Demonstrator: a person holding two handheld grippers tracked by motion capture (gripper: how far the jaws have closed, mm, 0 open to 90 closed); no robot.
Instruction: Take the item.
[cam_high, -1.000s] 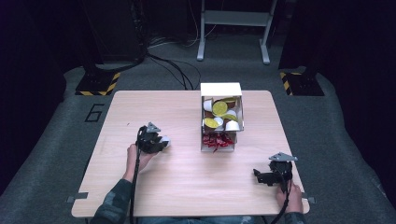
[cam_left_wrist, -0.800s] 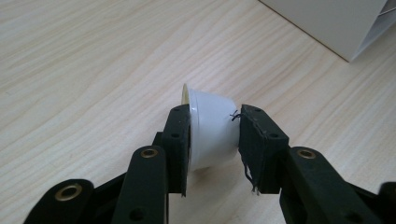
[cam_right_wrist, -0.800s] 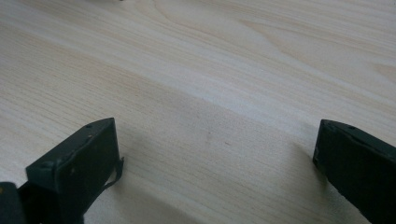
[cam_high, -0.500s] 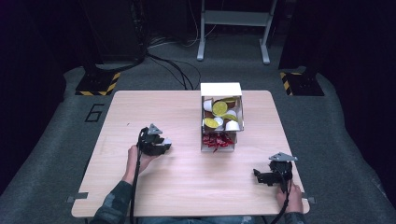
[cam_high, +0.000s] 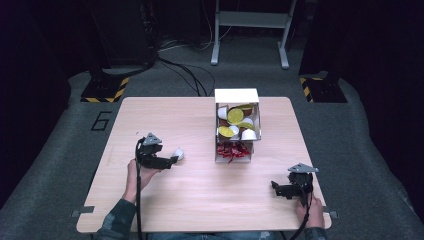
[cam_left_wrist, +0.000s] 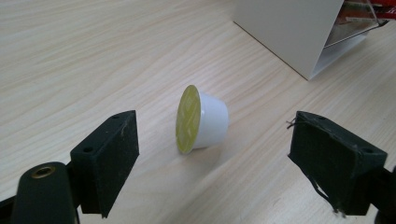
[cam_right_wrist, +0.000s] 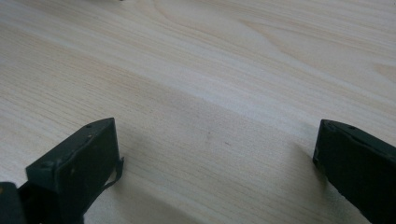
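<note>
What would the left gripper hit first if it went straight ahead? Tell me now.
Most likely the small white plastic capsule with the yellow foil lid, lying on its side between the open jaws of the left gripper. The white box stands farther off, to one side.

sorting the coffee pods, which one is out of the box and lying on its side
The white pod on the table between the open left gripper's jaws: on its side, yellow lid facing sideways. The other pods sit inside the white box.

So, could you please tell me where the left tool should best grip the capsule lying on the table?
Probably across the white tapered body, just behind the yellow foil lid. The capsule lies on its side, lid facing the left tool, so come straight forward with the jaws open on either side.
</note>
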